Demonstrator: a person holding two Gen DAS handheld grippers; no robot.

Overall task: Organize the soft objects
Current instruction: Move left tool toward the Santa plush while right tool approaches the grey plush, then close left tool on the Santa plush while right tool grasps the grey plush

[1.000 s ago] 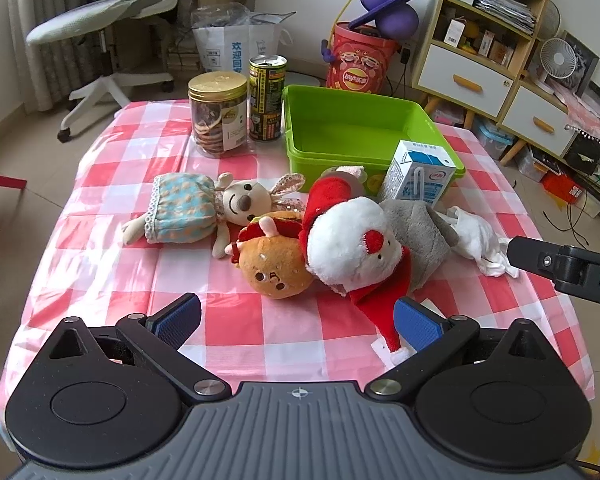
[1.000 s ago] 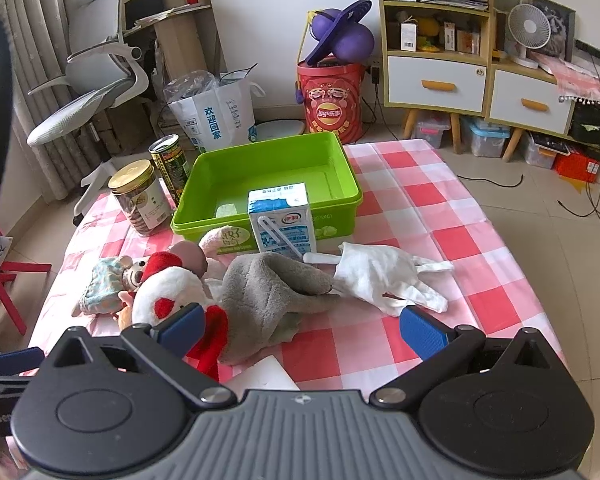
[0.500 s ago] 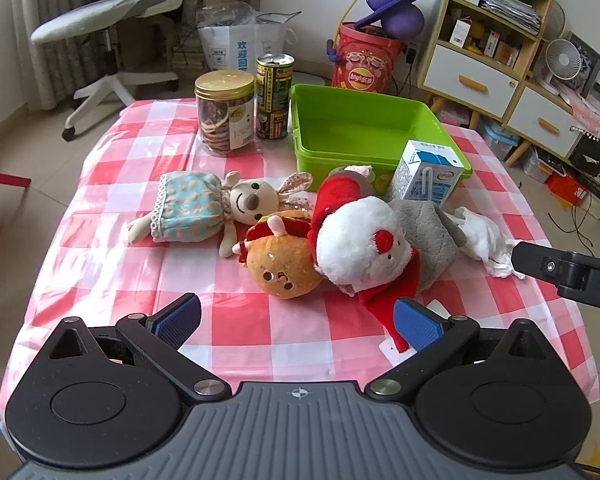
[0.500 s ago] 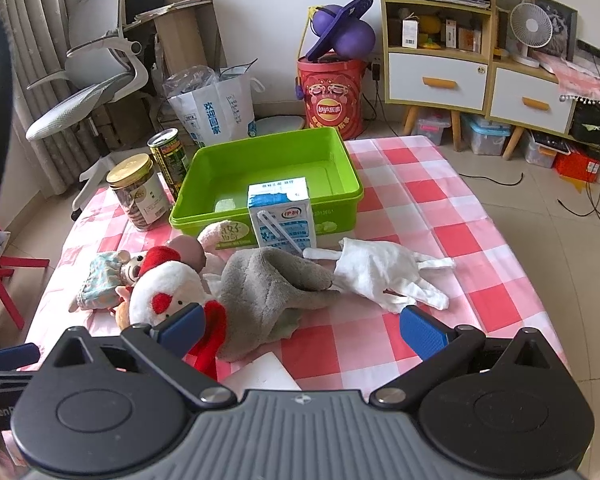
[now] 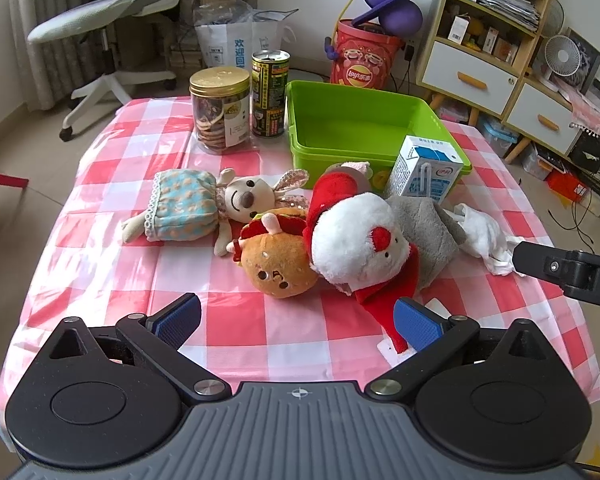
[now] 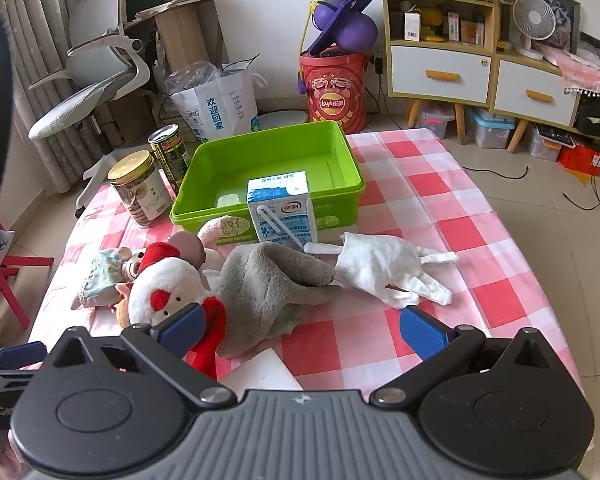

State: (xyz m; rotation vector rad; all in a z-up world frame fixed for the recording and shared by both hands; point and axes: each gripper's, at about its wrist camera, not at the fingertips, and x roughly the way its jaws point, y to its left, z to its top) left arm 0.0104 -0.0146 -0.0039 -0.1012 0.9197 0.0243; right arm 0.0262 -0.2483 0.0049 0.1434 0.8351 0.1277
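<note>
1. The left gripper (image 5: 296, 320) is held above the near edge of the counter (image 5: 112, 248), which is covered in a red-and-white checked cloth; its jaws are spread wide and nothing is held between them.
2. The right gripper (image 6: 300, 326) is likewise held with jaws released and empty, near the same edge of the counter.
3. A shallow lime-green plastic bin (image 6: 340, 152) is seen at the far side of the counter; no soft toys are seen in it.
4. A blue-and-white milk carton (image 6: 282, 210) stands upright just in front of the bin, touching its near wall.
5. In front of the bin a white round plush with a red hat and scarf (image 5: 356, 236) is lying against a grey plush cloth (image 6: 268, 280).
6. A burger-shaped orange plush (image 5: 278, 264) is pressed against the white plush, on the side away from the grey cloth.
7. A beige rabbit doll in a teal dotted dress (image 5: 204, 204) lies left of the bin's near corner.
8. A white fabric glove (image 6: 384, 272) lies in front of the bin, touching the grey cloth.
9. A clear cookie jar with a gold lid (image 5: 220, 112) and a dark tin can (image 5: 270, 96) stand beside the bin's left wall.
</note>
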